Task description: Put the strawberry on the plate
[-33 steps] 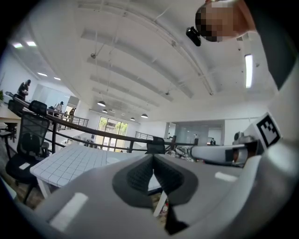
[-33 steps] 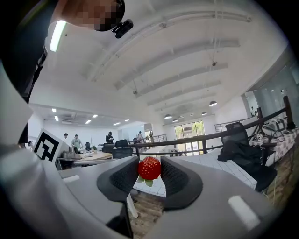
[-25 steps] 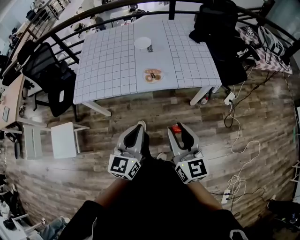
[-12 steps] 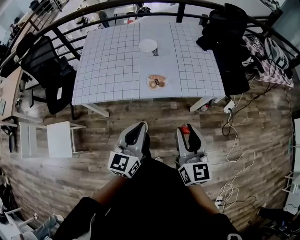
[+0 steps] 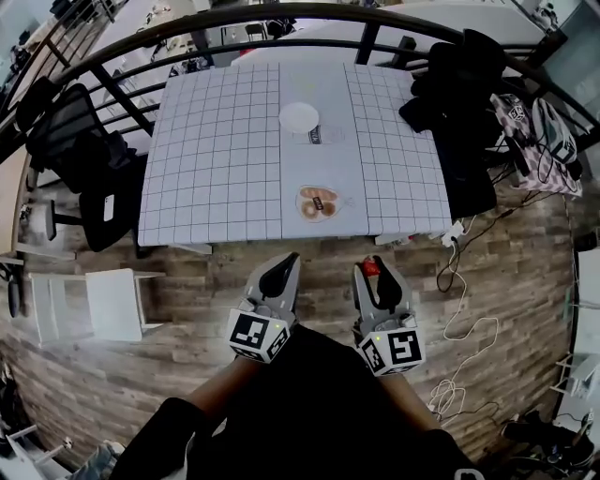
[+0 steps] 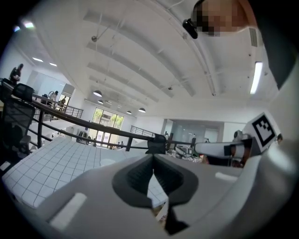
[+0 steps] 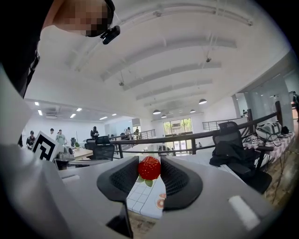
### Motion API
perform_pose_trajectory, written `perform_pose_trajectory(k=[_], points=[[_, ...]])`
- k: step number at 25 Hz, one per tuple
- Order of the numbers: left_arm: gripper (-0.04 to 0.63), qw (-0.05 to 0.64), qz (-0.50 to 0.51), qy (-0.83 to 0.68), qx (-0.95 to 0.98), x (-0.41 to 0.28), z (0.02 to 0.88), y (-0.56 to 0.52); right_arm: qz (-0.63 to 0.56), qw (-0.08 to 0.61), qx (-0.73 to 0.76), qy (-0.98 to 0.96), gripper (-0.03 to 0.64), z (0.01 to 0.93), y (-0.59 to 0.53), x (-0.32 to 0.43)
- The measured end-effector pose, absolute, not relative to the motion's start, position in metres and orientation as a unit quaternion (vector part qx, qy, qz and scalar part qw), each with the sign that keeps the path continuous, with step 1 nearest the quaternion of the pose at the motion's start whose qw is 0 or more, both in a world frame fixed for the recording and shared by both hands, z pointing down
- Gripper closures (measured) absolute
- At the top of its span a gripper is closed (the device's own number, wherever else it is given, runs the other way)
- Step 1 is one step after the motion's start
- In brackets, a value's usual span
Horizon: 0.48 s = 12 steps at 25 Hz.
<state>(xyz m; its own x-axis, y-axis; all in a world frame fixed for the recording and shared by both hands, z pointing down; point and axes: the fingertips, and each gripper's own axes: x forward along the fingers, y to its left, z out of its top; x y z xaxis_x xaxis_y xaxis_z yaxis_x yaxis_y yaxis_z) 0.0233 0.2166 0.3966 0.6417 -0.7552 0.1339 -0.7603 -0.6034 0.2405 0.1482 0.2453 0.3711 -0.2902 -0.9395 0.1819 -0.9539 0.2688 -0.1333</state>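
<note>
A red strawberry (image 7: 149, 168) with green leaves is pinched between the pads of my right gripper (image 7: 149, 171), which is shut on it. In the head view the strawberry (image 5: 372, 268) shows at the tip of the right gripper (image 5: 374, 266), over the wooden floor just short of the table's near edge. My left gripper (image 5: 287, 264) hangs beside it with its jaws together and nothing in them. An empty white plate (image 5: 298, 117) lies far back on the grid-patterned table (image 5: 216, 159). A plate of doughnuts (image 5: 318, 202) lies near the front edge.
Black office chairs (image 5: 89, 141) stand left of the table; a chair draped with dark clothing (image 5: 459, 112) stands at its right. A white stool (image 5: 112, 305) is on the floor at left. Cables (image 5: 469, 281) trail at right. A black railing (image 5: 281, 14) runs behind the table.
The table has come closer in the head view, and both grippers have moved forward to its near edge. The strawberry stays gripped in the right gripper.
</note>
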Motion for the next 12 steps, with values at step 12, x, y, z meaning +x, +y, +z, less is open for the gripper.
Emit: perform_pose_trajectory(k=[12], points=[[0.588,0.136,-0.031,-0.433,0.891,-0.032,0.370,0.087,0.115,0.062,0.570,-0.811,0.474,0.368,0.107,0.082]])
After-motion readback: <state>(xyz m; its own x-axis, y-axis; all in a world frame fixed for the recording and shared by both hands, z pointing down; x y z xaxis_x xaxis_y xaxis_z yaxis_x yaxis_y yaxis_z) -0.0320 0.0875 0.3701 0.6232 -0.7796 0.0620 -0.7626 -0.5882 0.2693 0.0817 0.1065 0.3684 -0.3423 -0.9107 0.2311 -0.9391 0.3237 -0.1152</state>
